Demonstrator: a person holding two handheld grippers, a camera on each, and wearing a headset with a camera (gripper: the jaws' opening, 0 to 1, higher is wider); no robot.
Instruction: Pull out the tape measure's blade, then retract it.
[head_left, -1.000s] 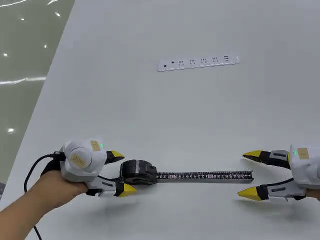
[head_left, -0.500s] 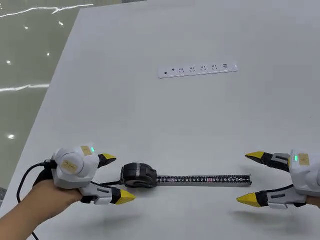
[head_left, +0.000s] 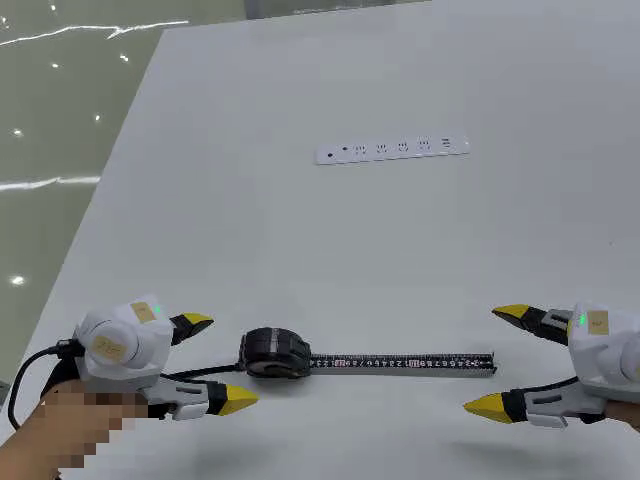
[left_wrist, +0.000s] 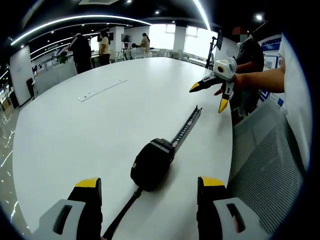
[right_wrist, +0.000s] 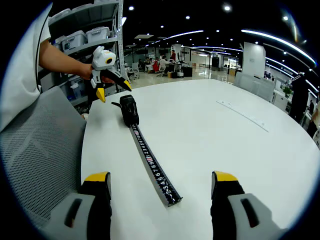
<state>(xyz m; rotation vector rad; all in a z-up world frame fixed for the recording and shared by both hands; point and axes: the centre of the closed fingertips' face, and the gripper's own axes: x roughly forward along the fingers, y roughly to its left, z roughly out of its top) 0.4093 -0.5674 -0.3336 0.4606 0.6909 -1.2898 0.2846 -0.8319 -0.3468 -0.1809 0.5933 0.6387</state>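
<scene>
A black tape measure (head_left: 277, 353) (left_wrist: 152, 163) (right_wrist: 129, 109) lies on the white table (head_left: 330, 240). Its blade (head_left: 402, 362) (left_wrist: 186, 127) (right_wrist: 152, 167) is pulled out flat toward the right. My left gripper (head_left: 208, 361) (left_wrist: 149, 187) is open just left of the case, touching nothing, and shows in the right gripper view as the left gripper (right_wrist: 109, 86). My right gripper (head_left: 502, 360) (right_wrist: 159, 180) is open just past the blade's tip, with nothing between its fingers, and shows in the left gripper view as the right gripper (left_wrist: 210, 95).
A white power strip (head_left: 392, 149) (left_wrist: 102, 89) (right_wrist: 243, 115) lies farther back on the table. A black cord runs from the left gripper off the near left edge. The table's left edge drops to a glossy floor.
Both grippers have backed away from the tape measure, left gripper leftward, right gripper slightly rightward and down. The head camera shifted. The tape and its blade lie as before.
</scene>
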